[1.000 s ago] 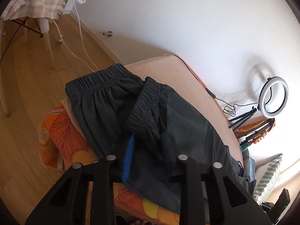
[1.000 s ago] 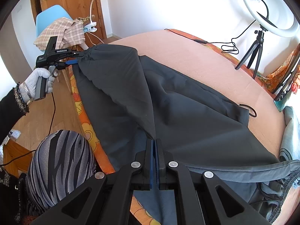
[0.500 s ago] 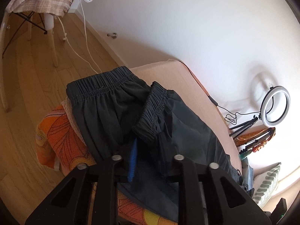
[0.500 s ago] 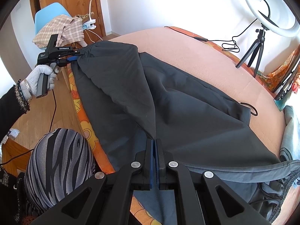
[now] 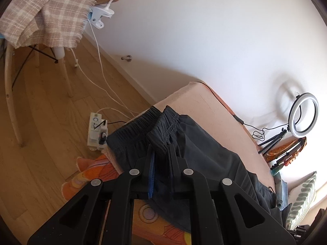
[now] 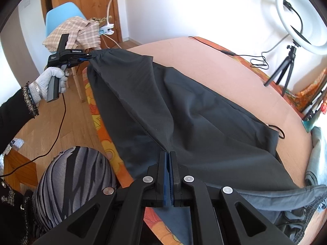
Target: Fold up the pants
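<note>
Dark grey pants [image 6: 194,112] lie spread over a pink-covered bed [image 6: 214,61], folded lengthwise. A gloved hand holds my left gripper [image 6: 87,56] at the elastic waistband and lifts that end off the bed. In the left wrist view the doubled waistband [image 5: 163,126] sits between the left gripper's [image 5: 161,149] closing jaws, and the pads press on it. My right gripper [image 6: 168,153] is shut on a ridge of pants fabric at the near end. The cloth runs taut between the two grippers.
An orange patterned sheet [image 6: 96,118] hangs off the bed's near edge. A chair with a plaid cloth [image 5: 47,14] and a power strip [image 5: 96,130] stand on the wooden floor. Ring light on tripod [image 6: 300,16] at the far side. My knee [image 6: 75,183] is below left.
The left gripper's jaws have narrowed onto the waistband. It has risen and drawn that end outward past the bed's edge, tightening the cloth. The right gripper has stayed put.
</note>
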The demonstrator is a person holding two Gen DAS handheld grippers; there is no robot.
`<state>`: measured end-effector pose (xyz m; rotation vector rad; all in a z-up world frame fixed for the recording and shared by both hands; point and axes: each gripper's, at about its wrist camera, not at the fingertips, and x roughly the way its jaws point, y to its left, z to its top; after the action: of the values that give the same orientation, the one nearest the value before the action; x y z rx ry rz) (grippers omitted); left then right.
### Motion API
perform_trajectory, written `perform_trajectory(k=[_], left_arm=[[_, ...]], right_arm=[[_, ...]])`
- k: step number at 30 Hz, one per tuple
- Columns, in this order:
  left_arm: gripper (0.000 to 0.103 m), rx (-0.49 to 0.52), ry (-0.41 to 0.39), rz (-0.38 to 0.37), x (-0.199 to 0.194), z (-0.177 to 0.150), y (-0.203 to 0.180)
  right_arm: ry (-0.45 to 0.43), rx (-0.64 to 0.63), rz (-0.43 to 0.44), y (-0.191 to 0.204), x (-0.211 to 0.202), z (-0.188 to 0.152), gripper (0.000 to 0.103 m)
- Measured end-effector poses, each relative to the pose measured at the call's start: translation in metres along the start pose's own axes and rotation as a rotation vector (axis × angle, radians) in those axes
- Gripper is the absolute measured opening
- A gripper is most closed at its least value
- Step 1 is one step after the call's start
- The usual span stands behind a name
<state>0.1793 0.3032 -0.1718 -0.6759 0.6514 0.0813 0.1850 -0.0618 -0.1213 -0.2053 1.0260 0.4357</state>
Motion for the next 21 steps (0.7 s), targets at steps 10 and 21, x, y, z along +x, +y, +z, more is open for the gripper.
perform_trajectory(k=[10, 21], left_arm=[[0.01, -0.03, 0.057, 0.005, 0.007, -0.002, 0.023], [0.023, 0.053, 0.047, 0.036, -0.023, -0.007, 0.005]], right_arm=[[0.049, -0.062, -0.005, 0.016, 0.023, 0.008, 0.0], [0.036, 0.057, 0.079, 0.003, 0.027, -0.012, 0.015]])
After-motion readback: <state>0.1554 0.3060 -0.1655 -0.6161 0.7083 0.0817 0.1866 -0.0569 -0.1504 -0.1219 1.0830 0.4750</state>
